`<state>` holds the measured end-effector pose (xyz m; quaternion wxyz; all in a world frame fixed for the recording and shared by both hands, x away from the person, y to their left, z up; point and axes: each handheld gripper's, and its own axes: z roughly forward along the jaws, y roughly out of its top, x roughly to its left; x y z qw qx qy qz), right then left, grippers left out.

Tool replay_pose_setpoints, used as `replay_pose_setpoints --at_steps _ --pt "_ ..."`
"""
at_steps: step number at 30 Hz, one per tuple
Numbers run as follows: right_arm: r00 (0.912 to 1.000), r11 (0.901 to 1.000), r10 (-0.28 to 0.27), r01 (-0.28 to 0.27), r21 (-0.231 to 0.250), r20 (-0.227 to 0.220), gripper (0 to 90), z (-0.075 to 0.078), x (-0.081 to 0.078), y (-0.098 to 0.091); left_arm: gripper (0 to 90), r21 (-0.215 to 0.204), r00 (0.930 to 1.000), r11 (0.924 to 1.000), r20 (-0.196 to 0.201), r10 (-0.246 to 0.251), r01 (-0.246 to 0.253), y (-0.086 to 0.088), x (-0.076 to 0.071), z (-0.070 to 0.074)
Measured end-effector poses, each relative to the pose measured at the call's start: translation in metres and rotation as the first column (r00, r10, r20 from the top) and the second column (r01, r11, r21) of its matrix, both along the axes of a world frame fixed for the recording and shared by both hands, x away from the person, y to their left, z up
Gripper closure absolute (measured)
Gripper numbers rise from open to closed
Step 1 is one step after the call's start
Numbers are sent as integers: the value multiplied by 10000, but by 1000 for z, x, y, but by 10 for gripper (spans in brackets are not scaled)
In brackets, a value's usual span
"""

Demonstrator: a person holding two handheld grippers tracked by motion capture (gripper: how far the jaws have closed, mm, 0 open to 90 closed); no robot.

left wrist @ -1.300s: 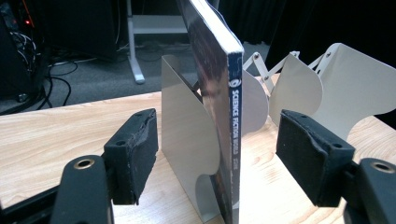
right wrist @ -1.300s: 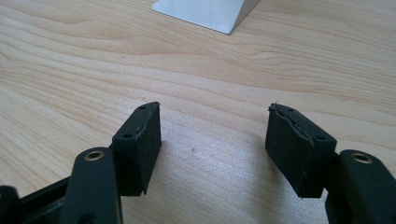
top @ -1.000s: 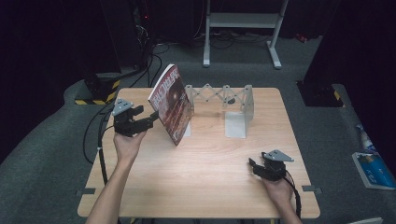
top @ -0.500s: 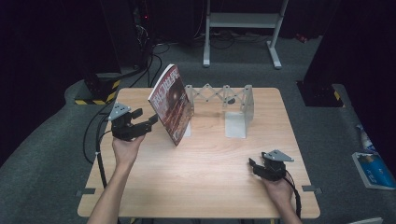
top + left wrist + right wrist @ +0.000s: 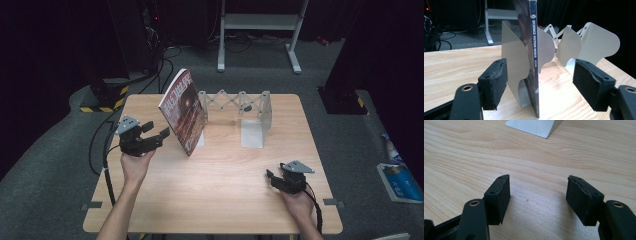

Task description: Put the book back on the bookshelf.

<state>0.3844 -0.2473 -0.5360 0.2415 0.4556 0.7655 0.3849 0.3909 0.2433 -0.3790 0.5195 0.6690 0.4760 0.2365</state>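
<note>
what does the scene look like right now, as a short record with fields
work in hand: a book leans tilted against the left end plate of an expanding metal bookstand
book spine: faces the left gripper, reads SCIENCE FICTION WORLD
left gripper: jaws open, level, aimed at the book's spine, pads not touching it
right gripper: jaws open, nothing between them, low over the near right part of the table
table: light wood
floor: grey carpet, cables at the back left
</note>
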Motion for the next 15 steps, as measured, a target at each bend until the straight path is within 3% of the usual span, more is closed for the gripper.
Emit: replay_pose_setpoints --at_steps 15 --pt "10000 10000 -3 3 3 1 360 0 0 0 285 -18 9997 9998 -67 -214 214 -6 -10 -7"
